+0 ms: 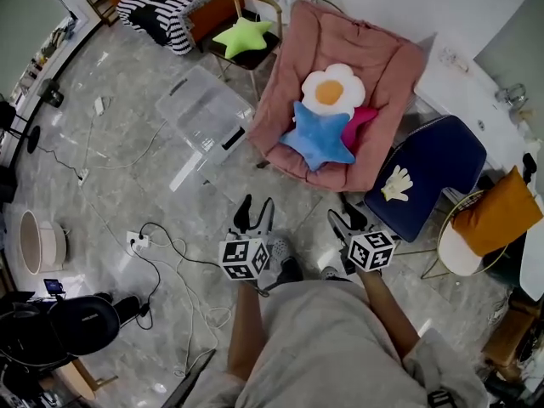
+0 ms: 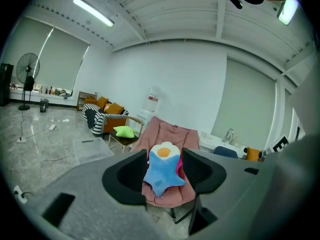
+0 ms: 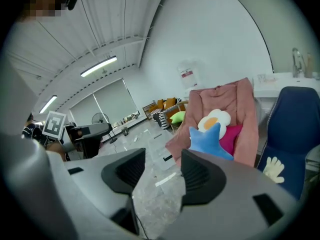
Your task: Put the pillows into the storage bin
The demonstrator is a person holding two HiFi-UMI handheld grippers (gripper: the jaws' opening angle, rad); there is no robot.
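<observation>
A blue star pillow (image 1: pixel 320 138) lies on a pink chair (image 1: pixel 378 58), over a white flower pillow (image 1: pixel 332 90) and a magenta pillow (image 1: pixel 362 117). Left of the chair a clear storage bin (image 1: pixel 204 113) stands on the floor. A green star pillow (image 1: pixel 244 35) rests on a wooden chair behind it. My left gripper (image 1: pixel 253 213) and right gripper (image 1: pixel 347 221) hang over the floor short of the pink chair, both open and empty. The left gripper (image 2: pixel 164 164) frames the blue star pillow (image 2: pixel 162 171) far ahead. The right gripper (image 3: pixel 162 164) points at the floor left of the blue star pillow (image 3: pixel 210 139).
A navy chair (image 1: pixel 438 164) with a white hand-shaped cushion (image 1: pixel 396 183) stands right of the pink chair. An orange cushion (image 1: pixel 493 211) sits on a round chair at far right. Cables (image 1: pixel 161 253) and a power strip (image 1: pixel 136 242) lie on the floor at left. A striped sofa (image 1: pixel 170 2) is at the back.
</observation>
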